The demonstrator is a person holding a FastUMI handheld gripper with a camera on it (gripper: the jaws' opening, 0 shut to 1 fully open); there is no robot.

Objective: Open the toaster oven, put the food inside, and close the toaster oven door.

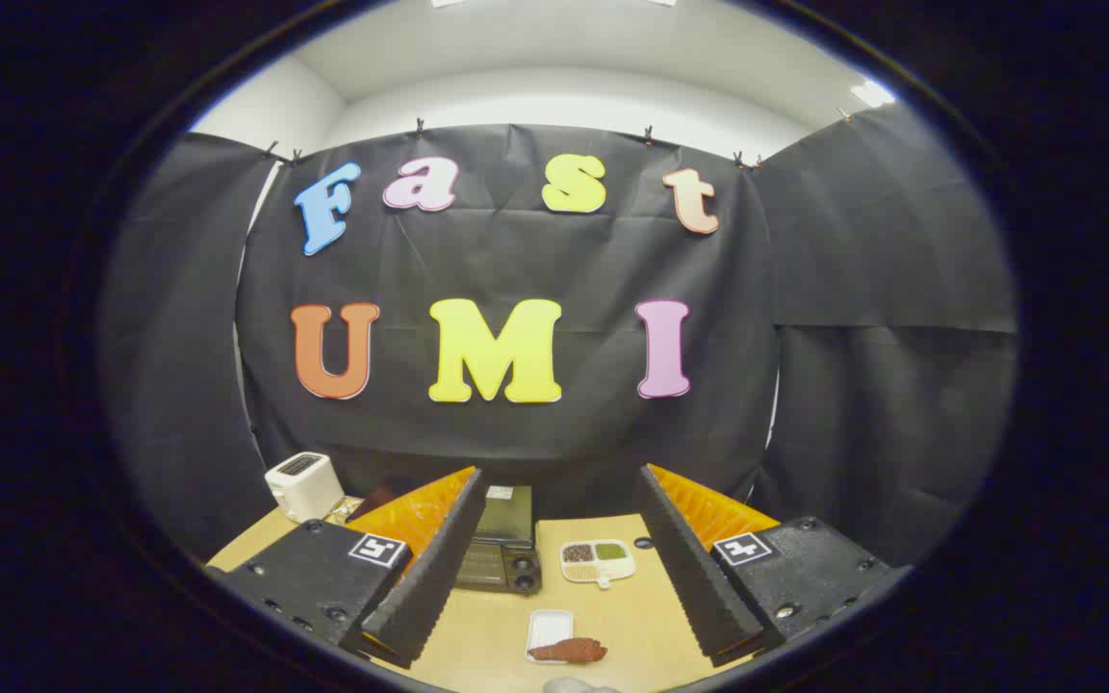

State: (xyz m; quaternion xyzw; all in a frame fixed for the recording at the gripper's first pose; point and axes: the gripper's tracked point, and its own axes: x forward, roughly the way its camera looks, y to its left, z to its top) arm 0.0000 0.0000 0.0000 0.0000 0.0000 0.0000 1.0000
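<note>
— Fingers (439, 568): both black, ribbed, spread wide apart; nothing between the pads, nothing touched; gripper (559, 563) released, held above the wooden table (477, 640).

— Where is the toaster oven?

— Toaster oven (500, 551): dark box on the table, beyond the fingertips, close beside the left finger, which covers its left part; front with two round knobs at its right end faces toward the gripper; long axis runs left to right across the table; door looks closed, though the left of it is hidden.

— And the food?

— Food (569, 650): a reddish-brown, elongated piece lying on the near end of a small white tray (548, 628); its long axis runs left to right, the slimmer end toward the right finger; tray's long axis runs away from the gripper, toward the oven; both sit low between the fingers, apart from the oven.

— Anything else?

— White sectioned dish (598, 563) with dark, green and pale fillings, just right of the oven; white toaster (303, 484) at the far left corner, well apart from the rest.
</note>
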